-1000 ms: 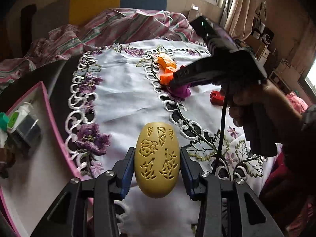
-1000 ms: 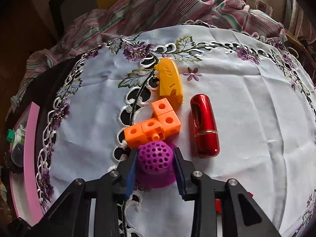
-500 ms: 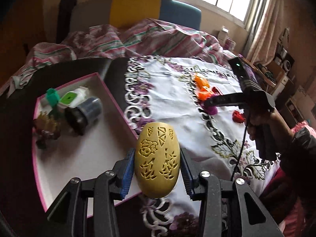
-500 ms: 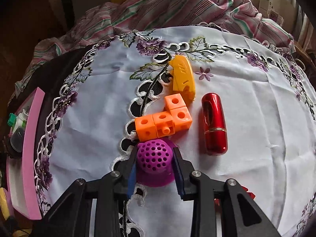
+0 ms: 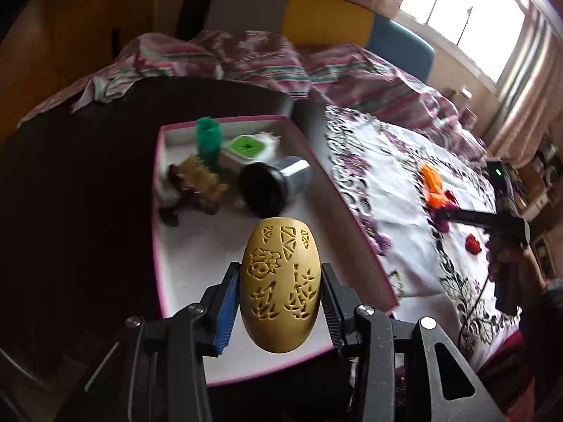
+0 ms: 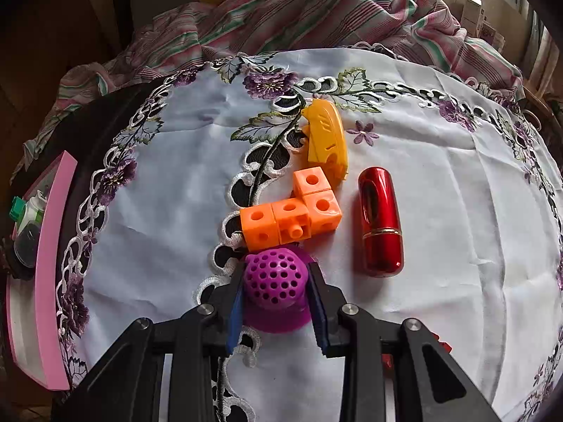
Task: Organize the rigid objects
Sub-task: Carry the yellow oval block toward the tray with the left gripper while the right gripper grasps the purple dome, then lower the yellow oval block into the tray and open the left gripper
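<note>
Two grippers were at work over a counter draped in a white embroidered cloth (image 6: 169,190). Farthest left stood a pink-rimmed tray (image 5: 156,232) on the dark part of the counter, and it held a green cup (image 5: 208,137), a white box with a green lid (image 5: 249,147), a brownish toy figure (image 5: 198,183) and a dark jar lying on its side (image 5: 274,184). Above the bare near part of that tray hung the left gripper (image 5: 280,297), its jaws clamped on the sides of a yellow carved egg (image 5: 280,288), which was upright and clear of the tray floor. Further right, on the cloth, the right gripper (image 6: 276,293) was closed on a purple perforated dome (image 6: 274,277) whose flared base rested on the cloth. Just beyond the dome, touching it, lay an L of orange cubes (image 6: 292,214), and past the far end of that L lay a curved yellow plastic piece (image 6: 325,139). Right of the cubes, apart from them, a shiny red lipstick case (image 6: 380,221) lay on its side. A striped blanket (image 6: 299,14) was bunched beyond the cloth.
</note>
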Demonstrator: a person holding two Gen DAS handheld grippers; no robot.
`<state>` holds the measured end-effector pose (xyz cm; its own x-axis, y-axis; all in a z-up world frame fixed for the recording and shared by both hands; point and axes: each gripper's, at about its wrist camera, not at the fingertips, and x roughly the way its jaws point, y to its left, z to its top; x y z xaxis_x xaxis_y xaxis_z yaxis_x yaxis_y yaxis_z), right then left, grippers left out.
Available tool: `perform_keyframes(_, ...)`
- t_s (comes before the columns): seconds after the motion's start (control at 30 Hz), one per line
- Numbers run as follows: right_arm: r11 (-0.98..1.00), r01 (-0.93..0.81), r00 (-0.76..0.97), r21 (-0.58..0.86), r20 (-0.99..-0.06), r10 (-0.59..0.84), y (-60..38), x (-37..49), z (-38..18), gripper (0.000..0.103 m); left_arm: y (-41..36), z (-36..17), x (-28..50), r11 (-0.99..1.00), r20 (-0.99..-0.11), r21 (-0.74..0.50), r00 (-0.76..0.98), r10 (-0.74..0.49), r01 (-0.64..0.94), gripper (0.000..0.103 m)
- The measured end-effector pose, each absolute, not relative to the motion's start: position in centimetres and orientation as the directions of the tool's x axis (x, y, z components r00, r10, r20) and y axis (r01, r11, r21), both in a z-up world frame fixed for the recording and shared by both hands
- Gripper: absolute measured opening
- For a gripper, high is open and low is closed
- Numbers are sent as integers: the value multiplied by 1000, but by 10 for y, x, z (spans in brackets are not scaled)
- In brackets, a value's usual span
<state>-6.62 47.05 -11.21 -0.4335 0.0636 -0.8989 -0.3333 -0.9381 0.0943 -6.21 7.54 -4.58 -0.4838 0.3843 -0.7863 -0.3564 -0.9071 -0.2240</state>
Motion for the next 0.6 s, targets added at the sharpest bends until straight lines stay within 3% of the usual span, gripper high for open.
perform_keyframes(0.6, -946, -314, -432, 83, -899, 65, 469, -67, -111, 32, 66, -95, -131, -953, -851, -131, -461, 250, -273, 44)
